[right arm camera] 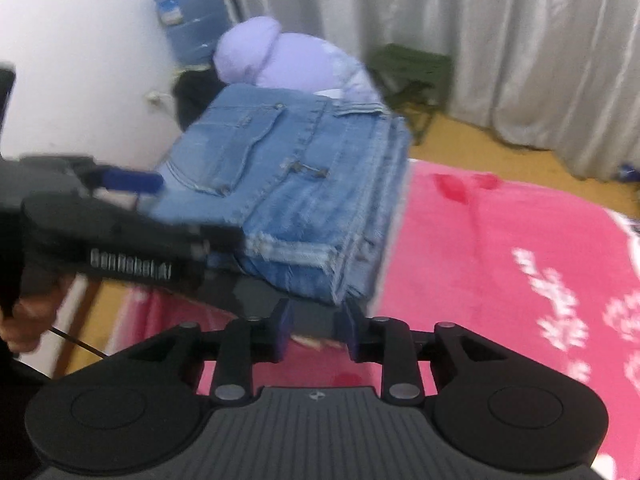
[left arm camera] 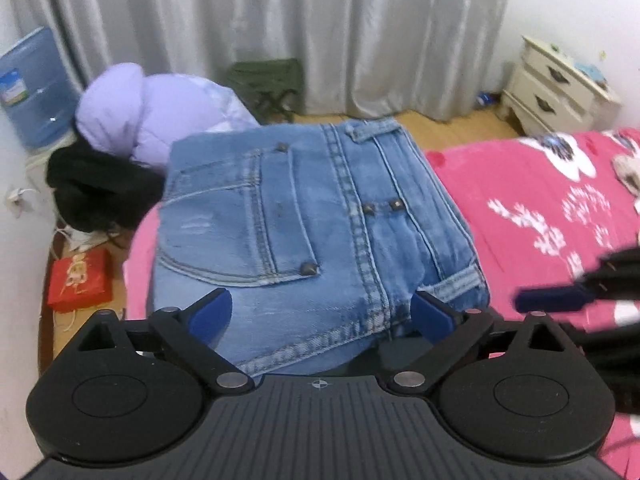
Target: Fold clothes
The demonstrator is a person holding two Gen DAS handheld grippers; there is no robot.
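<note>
A pair of blue jeans (left arm camera: 304,216) lies folded into a thick stack on the corner of a bed with a pink flowered cover (left arm camera: 520,208). My left gripper (left arm camera: 324,314) hovers over the stack's near edge, open wide, its blue pads apart from the denim. In the right wrist view the jeans (right arm camera: 288,184) sit just beyond my right gripper (right arm camera: 316,334), which is open by a narrow gap with nothing between its pads. The left tool's blue finger (right arm camera: 128,179) reaches over the stack from the left. The right tool's blue finger (left arm camera: 548,300) shows blurred at the right edge.
Beyond the bed corner lie a lilac puffer jacket (left arm camera: 132,116) and a black garment (left arm camera: 96,192). A blue water jug (left arm camera: 32,88), a green folding stool (left arm camera: 268,80), a white nightstand (left arm camera: 556,84) and a red box (left arm camera: 78,278) stand on the wooden floor. Grey curtains hang behind.
</note>
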